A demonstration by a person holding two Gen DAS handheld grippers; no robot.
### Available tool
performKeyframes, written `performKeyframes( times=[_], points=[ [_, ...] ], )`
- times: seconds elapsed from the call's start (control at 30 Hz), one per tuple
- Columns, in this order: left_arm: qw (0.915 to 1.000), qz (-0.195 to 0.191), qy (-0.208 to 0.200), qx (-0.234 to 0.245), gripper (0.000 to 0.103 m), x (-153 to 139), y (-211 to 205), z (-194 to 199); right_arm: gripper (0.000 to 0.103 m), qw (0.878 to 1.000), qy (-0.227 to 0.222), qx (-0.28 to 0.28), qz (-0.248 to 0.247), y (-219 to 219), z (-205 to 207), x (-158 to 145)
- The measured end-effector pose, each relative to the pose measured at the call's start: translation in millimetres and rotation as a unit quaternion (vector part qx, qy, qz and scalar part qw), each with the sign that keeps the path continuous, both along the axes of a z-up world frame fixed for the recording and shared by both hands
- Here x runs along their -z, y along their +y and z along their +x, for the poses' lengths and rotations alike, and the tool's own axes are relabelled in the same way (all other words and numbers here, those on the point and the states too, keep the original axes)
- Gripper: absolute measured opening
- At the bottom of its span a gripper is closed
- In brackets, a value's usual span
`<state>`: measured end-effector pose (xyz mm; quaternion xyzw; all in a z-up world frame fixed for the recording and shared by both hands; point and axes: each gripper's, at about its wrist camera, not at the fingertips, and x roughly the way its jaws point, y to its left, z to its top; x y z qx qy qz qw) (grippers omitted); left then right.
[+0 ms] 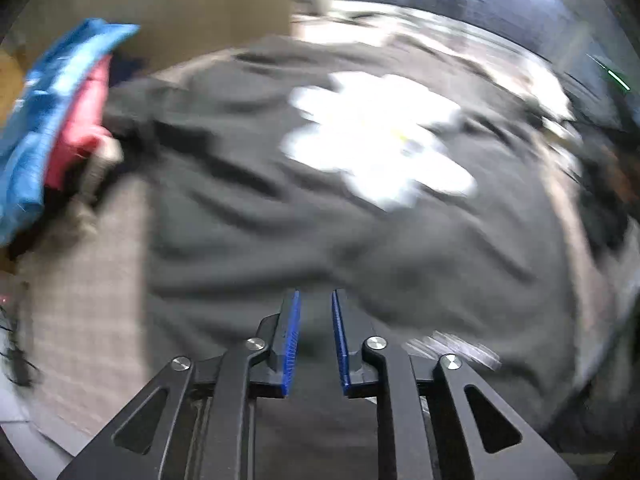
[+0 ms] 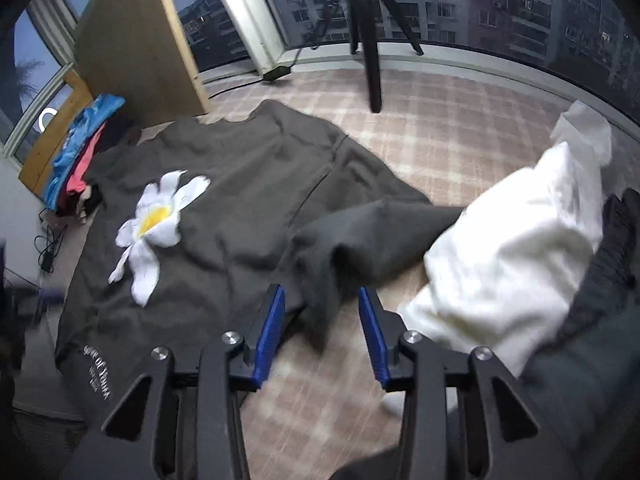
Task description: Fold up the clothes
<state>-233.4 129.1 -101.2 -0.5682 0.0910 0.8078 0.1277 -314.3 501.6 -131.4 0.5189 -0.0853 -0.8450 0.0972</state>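
The dark shirt with a white flower lies spread on the checked rug, one sleeve folded inward. A white garment lies beside it, folded clothes beyond. Both the right gripper and left gripper have fingers apart, empty. Only the right view shows the tripod.

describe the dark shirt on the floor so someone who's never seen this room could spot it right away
Start at the checked carpet below the big windows, in front of the black tripod. The dark grey shirt lies spread across it, between a stack of blue and pink clothes and a white garment. It alone carries a large white daisy with a yellow centre, plus small white lettering near one edge.
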Motion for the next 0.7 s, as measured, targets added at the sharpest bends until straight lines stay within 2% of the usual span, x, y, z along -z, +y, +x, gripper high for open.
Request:
performKeyframes(
  times=[0.07, 0.23, 0.3, 0.37, 0.4, 0.47, 0.53, 0.57, 0.6, 0.63, 0.67, 0.7],
  points=[
    [0.9991, -0.024, 0.018, -0.029, 0.022, 7, -22, -44, 0.039, 1.000, -0.009, -0.002, 0.003, -14, 10, 2],
    [0.9965, -0.012, 0.036, -0.074, 0.023, 21, -47, -139, 0.039, 0.999, -0.031, -0.005, 0.036, -63, 30, 23],
    [0.9964, -0.031, 0.044, -0.066, 0.025, 24, -47, -162, 0.039, 0.998, -0.038, -0.002, 0.050, -79, 35, 29],
    [0.9951, -0.066, 0.057, -0.046, 0.026, 28, -45, -190, 0.039, 0.997, -0.035, 0.010, 0.061, -86, 40, 28],
    [0.9947, -0.073, 0.060, -0.041, 0.029, 28, -45, -201, 0.039, 0.998, -0.030, 0.019, 0.057, -86, 40, 25],
    [0.9967, -0.054, 0.051, -0.032, 0.032, 28, -48, -229, 0.039, 0.998, -0.024, 0.037, 0.053, -83, 39, 18],
    [0.9982, -0.048, 0.036, 0.011, 0.044, 37, -39, -251, 0.039, 0.997, -0.021, 0.053, 0.050, -77, 32, 14],
    [0.9969, -0.067, 0.034, 0.022, 0.048, 43, -35, -257, 0.039, 0.997, -0.019, 0.061, 0.050, -74, 28, 13],
    [0.9946, -0.092, 0.032, 0.034, 0.047, 52, -31, -262, 0.039, 0.996, -0.019, 0.067, 0.051, -74, 24, 15],
    [0.9930, -0.102, 0.035, 0.047, 0.048, 59, -28, -266, 0.039, 0.996, -0.020, 0.073, 0.052, -74, 20, 16],
    [0.9933, -0.094, 0.042, 0.053, 0.044, 58, -28, -267, 0.039, 0.995, -0.022, 0.077, 0.053, -73, 16, 19],
    [0.9939, -0.087, 0.039, 0.056, 0.029, 58, -29, -269, 0.039, 0.995, -0.025, 0.082, 0.054, -72, 13, 23]
  ],
)
